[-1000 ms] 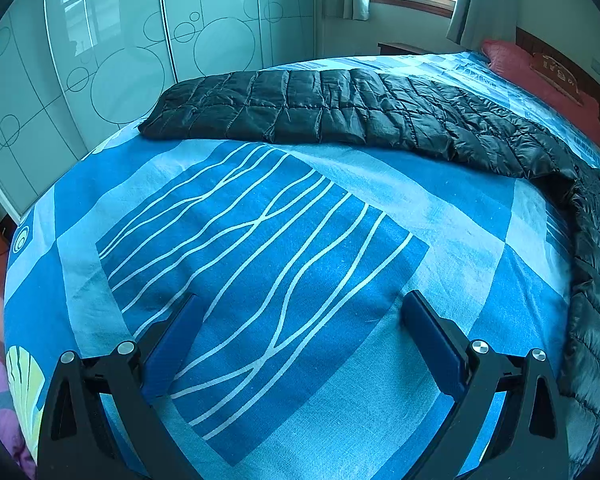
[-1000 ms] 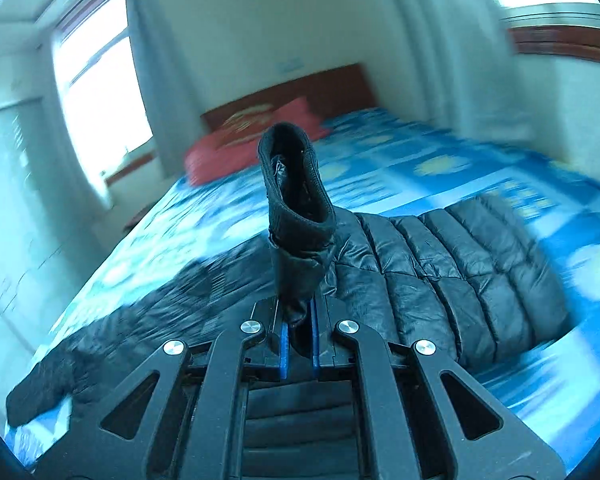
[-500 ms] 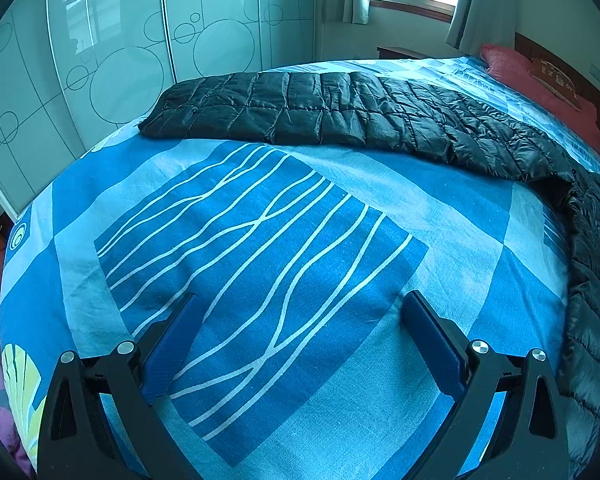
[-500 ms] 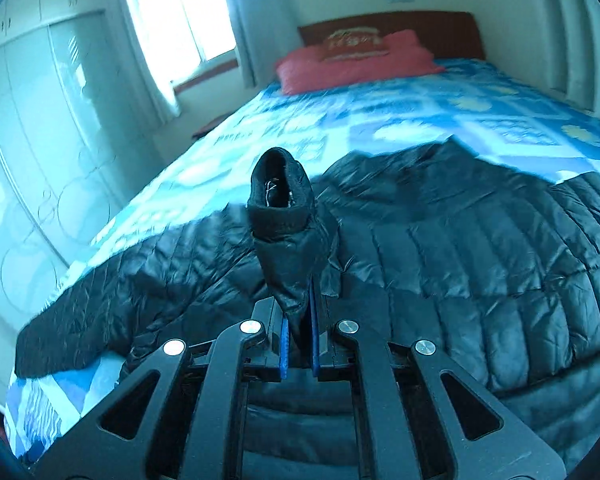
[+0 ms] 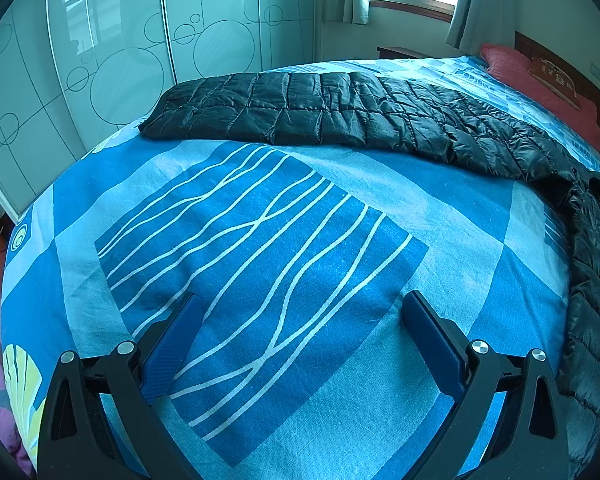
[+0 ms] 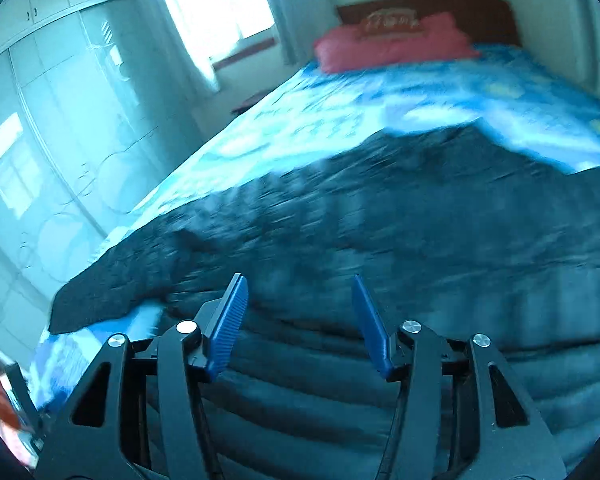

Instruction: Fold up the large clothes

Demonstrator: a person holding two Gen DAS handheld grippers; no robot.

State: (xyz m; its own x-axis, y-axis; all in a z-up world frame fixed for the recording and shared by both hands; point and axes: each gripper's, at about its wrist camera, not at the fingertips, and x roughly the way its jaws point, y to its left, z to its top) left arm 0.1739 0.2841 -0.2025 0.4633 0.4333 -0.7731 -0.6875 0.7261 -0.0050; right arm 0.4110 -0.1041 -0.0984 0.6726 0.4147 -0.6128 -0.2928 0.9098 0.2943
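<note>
**Black quilted jacket spread on the bed, both grippers parted and empty**

A black quilted jacket (image 5: 340,116) is seen laid out across a blue patterned bedspread (image 5: 260,240). From the left gripper (image 5: 300,332), whose jaws are held wide apart with nothing between them, the garment is found well ahead, stretched from left to right across the far part of the bed, and it is continued down the right edge of the view, close beside the right finger. Only bare bedspread is seen between and just ahead of that gripper's blue pads (image 5: 172,348).

In the right wrist view, much blurred, the right gripper (image 6: 300,312) is shown with its jaws parted and nothing held. The jacket (image 6: 420,220) is spread directly beneath and ahead of it, filling the lower part of the view. Whether the fingertips are touching the fabric cannot be told. A red pillow (image 6: 392,44) is seen far ahead, against the headboard (image 6: 460,4).
</note>
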